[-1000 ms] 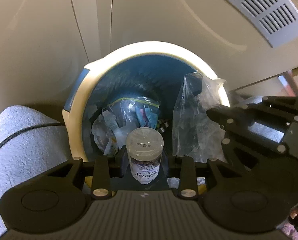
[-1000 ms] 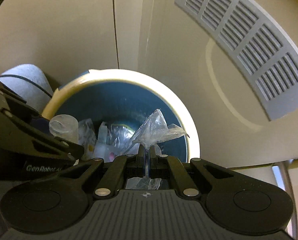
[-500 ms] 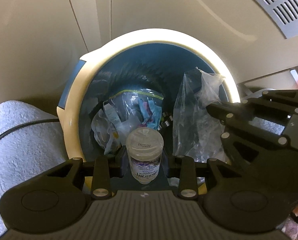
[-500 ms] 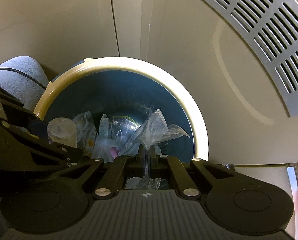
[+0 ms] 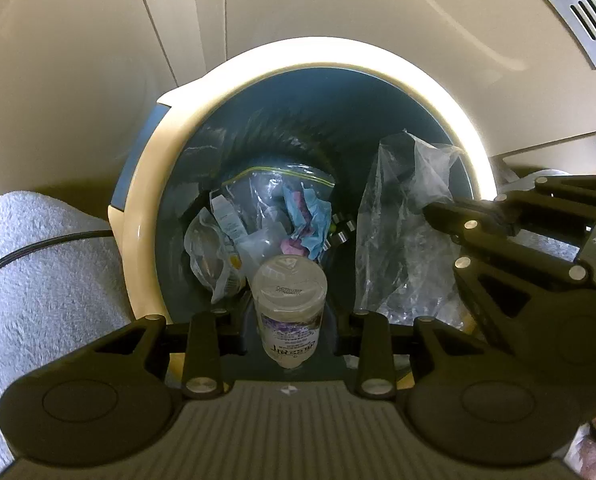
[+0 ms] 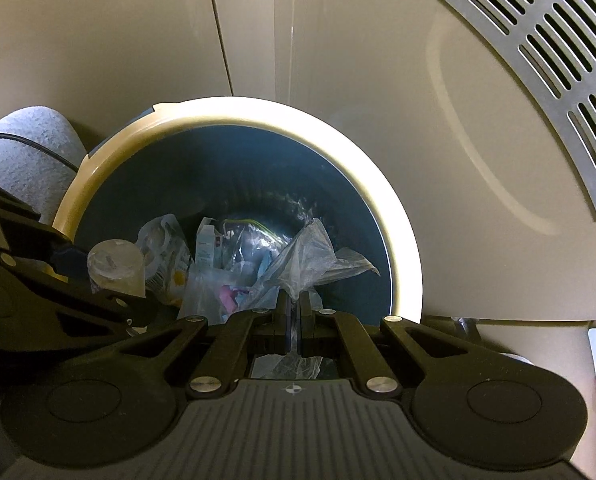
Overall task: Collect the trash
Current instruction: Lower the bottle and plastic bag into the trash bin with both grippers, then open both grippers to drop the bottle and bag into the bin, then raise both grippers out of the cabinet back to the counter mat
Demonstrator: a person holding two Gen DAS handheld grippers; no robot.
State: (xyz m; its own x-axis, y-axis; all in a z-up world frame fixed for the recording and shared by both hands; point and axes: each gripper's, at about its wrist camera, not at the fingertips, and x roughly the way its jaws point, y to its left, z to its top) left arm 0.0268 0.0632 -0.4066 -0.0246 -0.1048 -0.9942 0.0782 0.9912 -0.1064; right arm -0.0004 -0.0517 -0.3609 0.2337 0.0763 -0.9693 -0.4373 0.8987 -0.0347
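Observation:
A round bin with a cream rim [image 5: 137, 216] [image 6: 402, 240] and dark blue inside stands below both grippers. My left gripper [image 5: 291, 320] is shut on a small clear plastic bottle [image 5: 291, 300] with a purple label, held over the bin's mouth; the bottle [image 6: 115, 266] also shows at the left of the right wrist view. My right gripper [image 6: 293, 320] is shut on a crumpled clear plastic bag [image 6: 314, 260], which hangs inside the bin's right side [image 5: 402, 216]. At the bin's bottom lie a zip bag [image 5: 281, 184], blue and pink scraps [image 5: 306, 220] and clear wrappers [image 5: 209, 256].
Beige cabinet panels [image 5: 77, 60] rise behind the bin. A grey vented grille [image 6: 538, 40] curves at the upper right. A light grey textured fabric [image 5: 37, 280] with a black cable [image 5: 29, 250] across it lies left of the bin.
Both grippers have sunk toward the bin, whose mouth now looks larger. The bottle and the plastic bag stay gripped.

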